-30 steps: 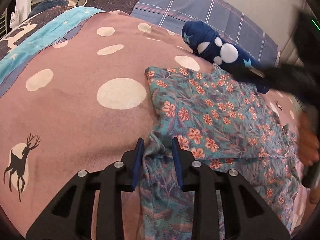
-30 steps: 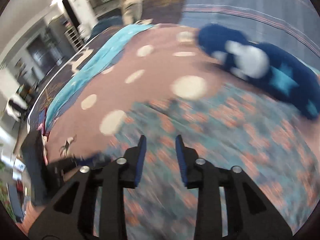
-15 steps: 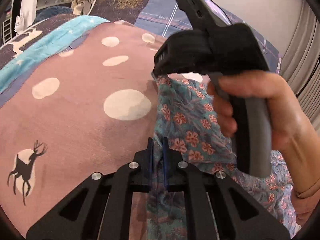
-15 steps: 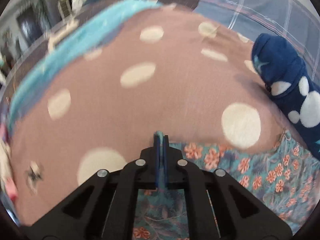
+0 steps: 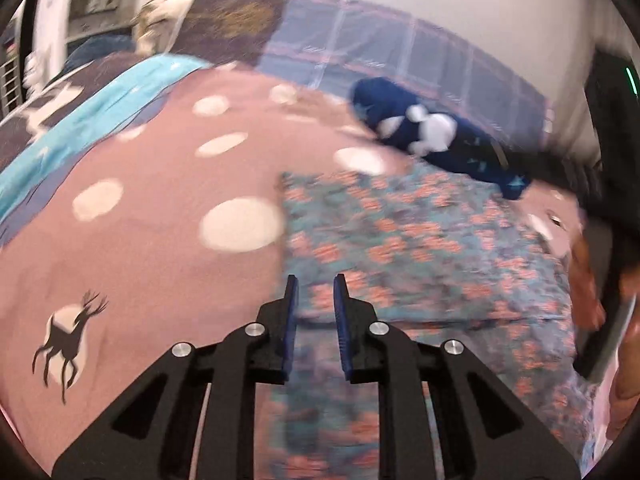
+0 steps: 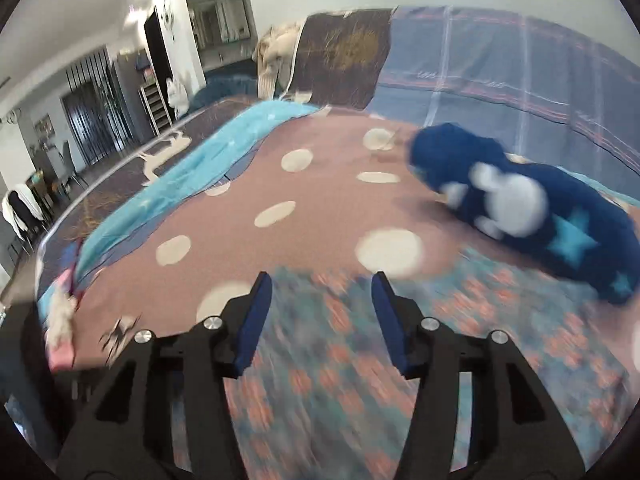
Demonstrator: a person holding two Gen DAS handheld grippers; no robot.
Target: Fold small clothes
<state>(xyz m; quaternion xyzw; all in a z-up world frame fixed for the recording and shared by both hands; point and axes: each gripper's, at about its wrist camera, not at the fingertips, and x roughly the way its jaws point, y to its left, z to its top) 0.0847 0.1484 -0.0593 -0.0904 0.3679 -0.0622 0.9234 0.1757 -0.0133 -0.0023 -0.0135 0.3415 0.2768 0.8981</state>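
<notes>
The soft, limp floral garment [image 5: 420, 240] is best pinched at a corner edge, both the left gripper [image 5: 316, 300] and right gripper [image 6: 322, 304] being held parted and empty.

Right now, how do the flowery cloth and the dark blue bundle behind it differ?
The floral garment lies spread flat in a squared fold; the navy bundle is a rumpled lump. The floral garment is teal with orange flowers, the navy bundle dark blue with white blobs and light stars. Both rest on the pink spotted bedspread, untouched by either gripper.
</notes>
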